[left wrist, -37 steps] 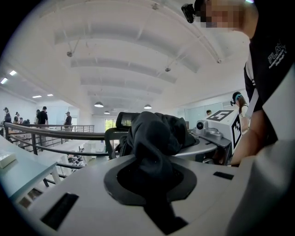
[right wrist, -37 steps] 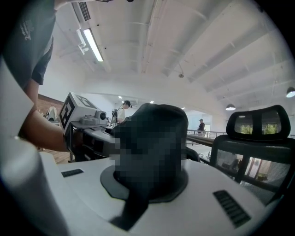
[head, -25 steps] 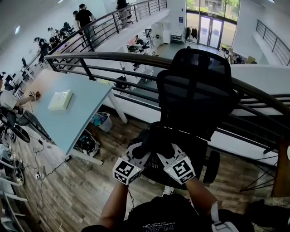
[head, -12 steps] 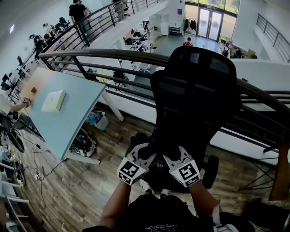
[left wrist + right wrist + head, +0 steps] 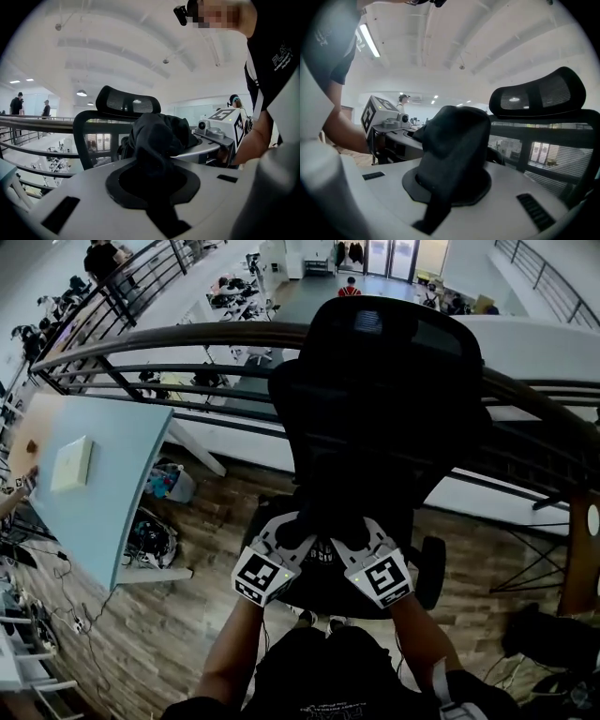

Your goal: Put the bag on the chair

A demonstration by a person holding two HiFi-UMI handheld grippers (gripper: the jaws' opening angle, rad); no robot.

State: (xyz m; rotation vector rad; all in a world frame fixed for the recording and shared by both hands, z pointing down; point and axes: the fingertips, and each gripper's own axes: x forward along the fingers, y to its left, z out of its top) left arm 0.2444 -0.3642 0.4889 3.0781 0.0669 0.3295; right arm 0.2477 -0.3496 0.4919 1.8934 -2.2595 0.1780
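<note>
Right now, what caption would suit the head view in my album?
Left gripper and right gripper clamp a black bag before a black office chair by a balcony railing.

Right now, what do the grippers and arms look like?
The left gripper and right gripper: light grey shells with black jaw recesses, each carrying a white cube printed with black square markers. Black short-sleeved T-shirt with pale lettering; forearms bare.

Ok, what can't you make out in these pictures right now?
- Head view: the black bag merges with the black office chair, so whether it touches the seat is unclear.
- Left gripper view: bag fabric covers the left gripper tips.
- Right gripper view: the same on the right gripper.
</note>
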